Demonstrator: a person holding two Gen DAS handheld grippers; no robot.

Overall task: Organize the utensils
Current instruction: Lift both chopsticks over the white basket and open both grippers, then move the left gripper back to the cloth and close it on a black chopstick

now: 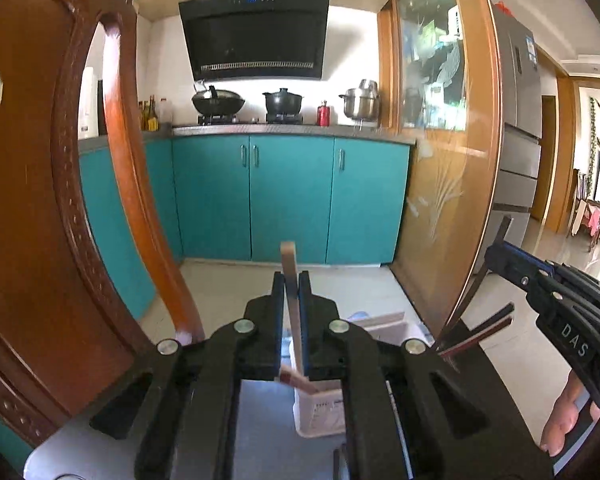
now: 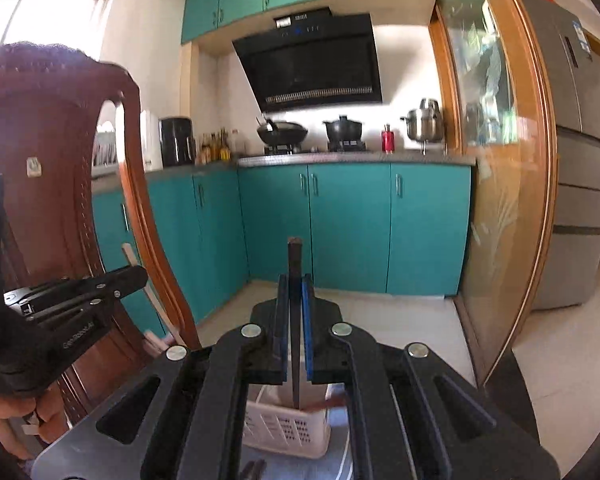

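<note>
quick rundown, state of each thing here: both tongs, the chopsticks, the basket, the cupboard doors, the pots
left tongs: shut on light chopstick, upright
right tongs: shut on dark chopstick, upright
basket: below the tongs, holds more chopsticks
cupboard doors: closed
black pot: lid on, on the stove
steel pot: lid on
wok: on the stove

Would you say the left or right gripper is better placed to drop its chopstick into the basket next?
Probably right: its dark chopstick already hangs tip-down over the basket; the left gripper's pale chopstick looks less centred.
</note>
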